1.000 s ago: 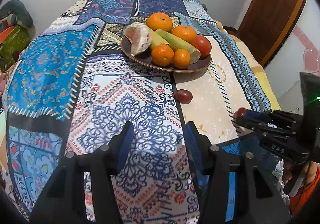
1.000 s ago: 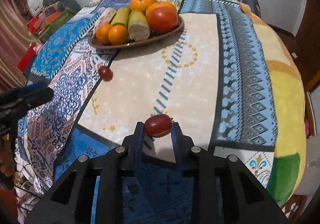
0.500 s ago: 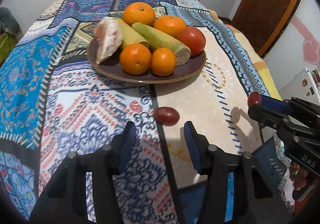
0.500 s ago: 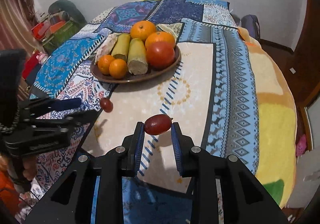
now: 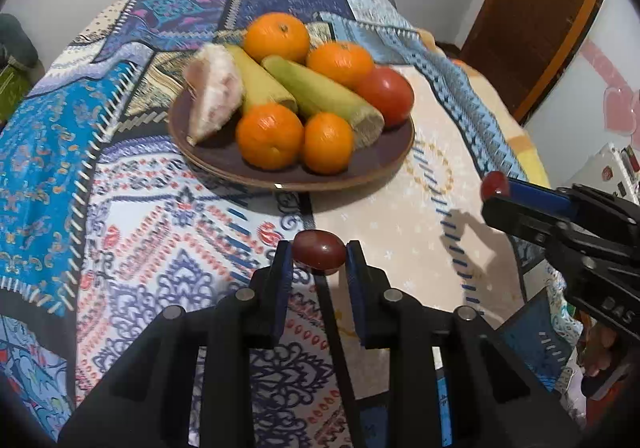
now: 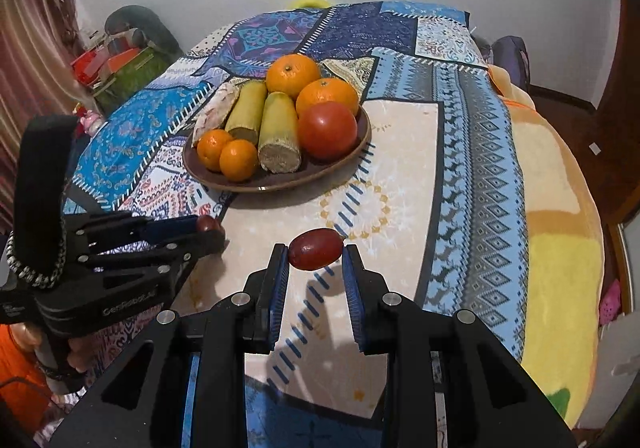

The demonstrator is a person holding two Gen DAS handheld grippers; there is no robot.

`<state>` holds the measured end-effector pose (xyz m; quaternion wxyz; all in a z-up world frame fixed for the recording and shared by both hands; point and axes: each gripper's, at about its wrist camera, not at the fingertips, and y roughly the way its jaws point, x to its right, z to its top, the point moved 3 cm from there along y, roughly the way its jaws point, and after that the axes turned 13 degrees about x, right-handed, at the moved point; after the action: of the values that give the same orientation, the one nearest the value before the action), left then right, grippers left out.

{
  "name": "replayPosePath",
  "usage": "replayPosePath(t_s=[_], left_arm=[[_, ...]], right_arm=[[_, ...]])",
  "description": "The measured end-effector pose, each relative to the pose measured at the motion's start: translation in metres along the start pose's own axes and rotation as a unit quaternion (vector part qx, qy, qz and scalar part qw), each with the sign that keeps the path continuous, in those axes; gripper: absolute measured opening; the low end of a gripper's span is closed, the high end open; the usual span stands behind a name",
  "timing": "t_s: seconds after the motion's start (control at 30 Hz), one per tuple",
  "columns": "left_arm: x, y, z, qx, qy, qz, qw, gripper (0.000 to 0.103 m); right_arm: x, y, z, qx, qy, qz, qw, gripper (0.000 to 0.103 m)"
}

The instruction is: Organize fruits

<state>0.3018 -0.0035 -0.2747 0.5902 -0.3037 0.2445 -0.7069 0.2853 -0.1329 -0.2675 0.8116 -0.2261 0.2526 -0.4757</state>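
Note:
A brown plate holds several oranges, two corn cobs, a tomato and a pale pink fruit piece. My left gripper is shut on a small dark red fruit just in front of the plate, low over the cloth. From the right wrist view that gripper sits at left with the fruit at its tips. My right gripper is shut on a second dark red fruit, held above the cloth right of the left gripper; it shows in the left wrist view with its fruit.
A patterned blue patchwork cloth covers the round table. A yellow blanket hangs over the right edge. A wooden door stands at right. Cluttered boxes lie beyond the table's left side.
My left gripper moved forward to the loose dark red fruit and closed on it. My right gripper, still holding its fruit, rose and moved toward the plate.

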Motion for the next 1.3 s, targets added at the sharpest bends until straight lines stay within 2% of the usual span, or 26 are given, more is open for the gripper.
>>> replayPosePath(t_s=[0.2, 0.4, 0.73, 0.97, 1.03, 1.1, 1.13, 1.3], left_arm=[[-0.015, -0.023, 0.021, 0.039, -0.011, 0.004, 0.9992, 0.027], [-0.024, -0.027, 0.036, 0.062, -0.011, 0.013, 0.998, 0.027], [-0.048, -0.011, 0.043, 0.062, -0.03, 0.035, 0.997, 0.027], [-0.052, 0.0, 0.042, 0.05, -0.04, 0.023, 0.9977, 0.027], [-0.052, 0.001, 0.041, 0.048, -0.045, 0.022, 0.9976, 0.031], [-0.053, 0.0, 0.041, 0.049, -0.049, 0.021, 0.9974, 0.034], [-0.054, -0.001, 0.041, 0.05, -0.049, 0.021, 0.9973, 0.034], [-0.051, -0.018, 0.044, 0.064, -0.043, 0.025, 0.9967, 0.034]], right_arm=[[-0.007, 0.009, 0.015, 0.012, -0.006, 0.008, 1.0, 0.025], [-0.018, 0.023, 0.028, 0.023, -0.019, 0.012, 0.999, 0.025], [-0.024, 0.05, 0.029, 0.012, -0.027, 0.018, 0.999, 0.025], [-0.021, 0.055, 0.027, 0.009, -0.02, 0.019, 1.0, 0.025], [-0.02, 0.057, 0.027, 0.005, -0.019, 0.02, 1.0, 0.028], [-0.02, 0.057, 0.027, 0.008, -0.019, 0.016, 1.0, 0.04], [-0.02, 0.056, 0.027, 0.01, -0.019, 0.014, 1.0, 0.042], [-0.019, 0.047, 0.031, 0.02, -0.018, 0.012, 1.0, 0.042]])
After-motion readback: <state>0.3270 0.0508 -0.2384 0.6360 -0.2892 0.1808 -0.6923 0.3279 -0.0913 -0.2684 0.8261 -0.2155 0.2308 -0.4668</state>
